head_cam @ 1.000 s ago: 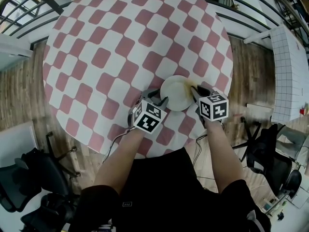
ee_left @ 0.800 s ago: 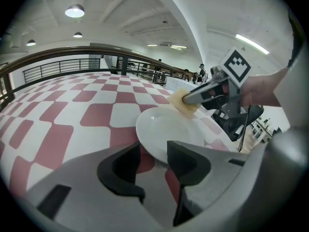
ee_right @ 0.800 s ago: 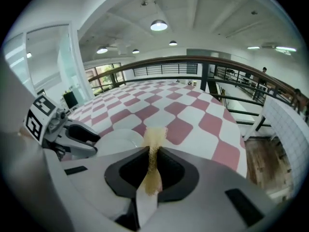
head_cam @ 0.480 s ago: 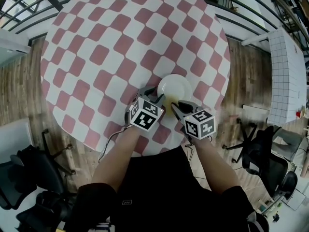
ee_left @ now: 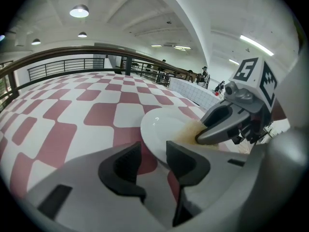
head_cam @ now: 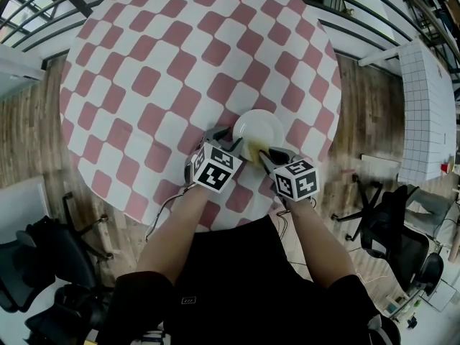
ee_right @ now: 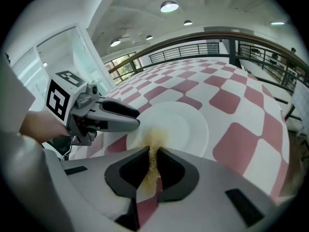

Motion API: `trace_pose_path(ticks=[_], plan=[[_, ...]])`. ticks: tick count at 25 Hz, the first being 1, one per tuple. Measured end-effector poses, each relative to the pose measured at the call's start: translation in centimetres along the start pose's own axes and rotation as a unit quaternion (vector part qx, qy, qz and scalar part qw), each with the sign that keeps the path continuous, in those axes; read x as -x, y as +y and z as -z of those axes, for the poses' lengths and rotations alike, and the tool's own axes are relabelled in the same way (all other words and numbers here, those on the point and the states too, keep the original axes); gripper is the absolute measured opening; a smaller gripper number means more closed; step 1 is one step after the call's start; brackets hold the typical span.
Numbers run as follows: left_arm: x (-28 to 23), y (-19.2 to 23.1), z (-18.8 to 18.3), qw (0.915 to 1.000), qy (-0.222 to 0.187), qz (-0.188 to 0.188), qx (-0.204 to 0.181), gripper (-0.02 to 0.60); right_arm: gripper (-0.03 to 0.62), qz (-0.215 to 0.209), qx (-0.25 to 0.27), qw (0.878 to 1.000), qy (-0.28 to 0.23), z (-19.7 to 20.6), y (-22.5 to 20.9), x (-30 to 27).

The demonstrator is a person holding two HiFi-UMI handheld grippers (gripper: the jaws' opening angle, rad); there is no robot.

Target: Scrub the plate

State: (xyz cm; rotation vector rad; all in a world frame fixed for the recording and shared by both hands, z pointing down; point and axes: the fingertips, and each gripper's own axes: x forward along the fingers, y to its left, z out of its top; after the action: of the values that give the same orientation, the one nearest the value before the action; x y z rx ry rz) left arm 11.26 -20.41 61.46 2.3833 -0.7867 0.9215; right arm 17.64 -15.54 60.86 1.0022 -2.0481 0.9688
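A white plate (head_cam: 263, 126) lies on the red-and-white checked table (head_cam: 172, 70), near its front edge. My left gripper (head_cam: 231, 144) is at the plate's near-left rim. In the left gripper view the rim (ee_left: 153, 140) passes between its wide-apart jaws (ee_left: 153, 161), and the pads do not press on it. My right gripper (head_cam: 261, 156) is shut on a thin yellow scouring pad (ee_right: 155, 140), whose frayed tip rests on the plate's near part (ee_right: 186, 122). The two grippers almost meet over that edge.
The table's rounded front edge (head_cam: 215, 228) is just below both grippers, and a cable (head_cam: 164, 210) hangs over it. Black office chairs (head_cam: 36, 257) stand on the wooden floor left and right. A white gridded board (head_cam: 428, 99) is at the right, and a railing (head_cam: 43, 6) runs behind the table.
My right gripper has swung with the yellow pad from the plate's right side to its near edge, close to the left gripper. The left gripper has stayed at the rim.
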Motion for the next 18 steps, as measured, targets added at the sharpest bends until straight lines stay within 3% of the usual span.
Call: trace_pose_path(ticks=[18], plan=[[0.0,-0.2,-0.1,1.0000,0.000,0.000,0.002,0.167,0.052,0.084,0.012,0.996,-0.024,-1.6,-6.5,2.3]])
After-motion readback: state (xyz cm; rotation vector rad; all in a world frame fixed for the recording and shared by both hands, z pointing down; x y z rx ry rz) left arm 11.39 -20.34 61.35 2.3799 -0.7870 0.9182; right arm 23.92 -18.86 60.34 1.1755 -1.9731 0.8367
